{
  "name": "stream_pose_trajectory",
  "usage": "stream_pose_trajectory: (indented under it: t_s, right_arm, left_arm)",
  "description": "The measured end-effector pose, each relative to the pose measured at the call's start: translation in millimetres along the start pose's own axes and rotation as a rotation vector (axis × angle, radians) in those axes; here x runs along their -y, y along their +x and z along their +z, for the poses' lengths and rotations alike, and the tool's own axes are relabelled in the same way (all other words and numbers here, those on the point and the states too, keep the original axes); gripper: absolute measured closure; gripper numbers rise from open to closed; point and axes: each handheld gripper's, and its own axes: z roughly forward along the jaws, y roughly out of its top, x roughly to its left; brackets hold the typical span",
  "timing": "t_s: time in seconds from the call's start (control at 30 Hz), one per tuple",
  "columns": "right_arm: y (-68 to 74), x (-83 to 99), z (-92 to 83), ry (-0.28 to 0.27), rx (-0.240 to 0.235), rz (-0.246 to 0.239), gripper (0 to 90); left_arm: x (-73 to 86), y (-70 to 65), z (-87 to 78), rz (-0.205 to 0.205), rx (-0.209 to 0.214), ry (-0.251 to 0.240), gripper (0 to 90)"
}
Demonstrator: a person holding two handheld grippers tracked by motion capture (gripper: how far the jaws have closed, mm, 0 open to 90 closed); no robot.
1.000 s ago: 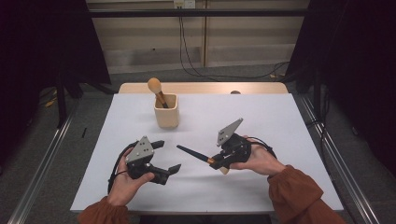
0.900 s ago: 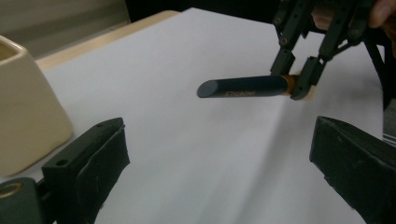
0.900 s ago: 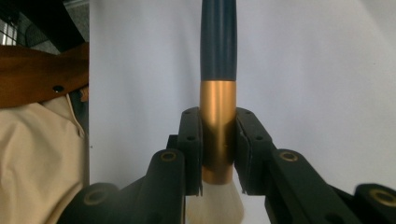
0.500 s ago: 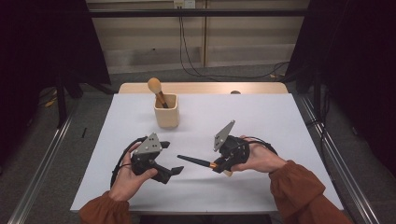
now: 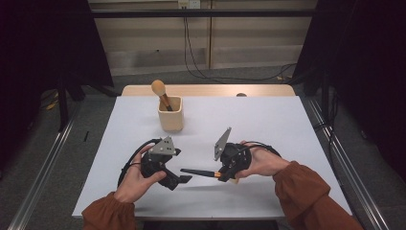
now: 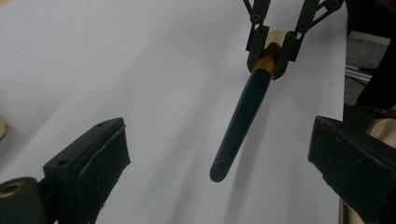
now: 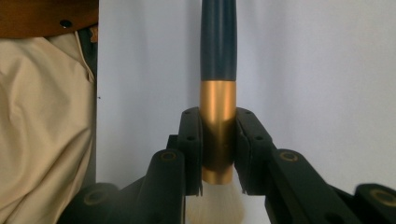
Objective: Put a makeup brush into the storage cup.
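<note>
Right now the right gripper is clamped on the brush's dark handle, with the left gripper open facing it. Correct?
Not quite. The right gripper is clamped on the gold ferrule of the brush, not its dark handle; the right gripper view shows it. The left gripper is indeed open, facing it.

My right gripper (image 5: 221,175) sits clamped tight, jaws pointing left above the table. My left gripper (image 5: 184,179) hovers opposite it, jaws spread wide, aimed right.
</note>
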Motion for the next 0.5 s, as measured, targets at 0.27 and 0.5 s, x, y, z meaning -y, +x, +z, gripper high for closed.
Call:
stream_pose_trajectory:
  t_s: [0.27,0.5]
  right_arm:
    - [-2.0,-8.1,2.8,0.055,-0.003,-0.029,74.6]
    - [-1.2,-14.8,6.7,0.096,-0.013,-0.052,74.6]
  left_arm:
    - [-4.6,-0.5,14.8,0.021,0.054,0.108,4.5]
    - [-8.8,-2.0,25.5,0.028,0.088,0.172,4.7]
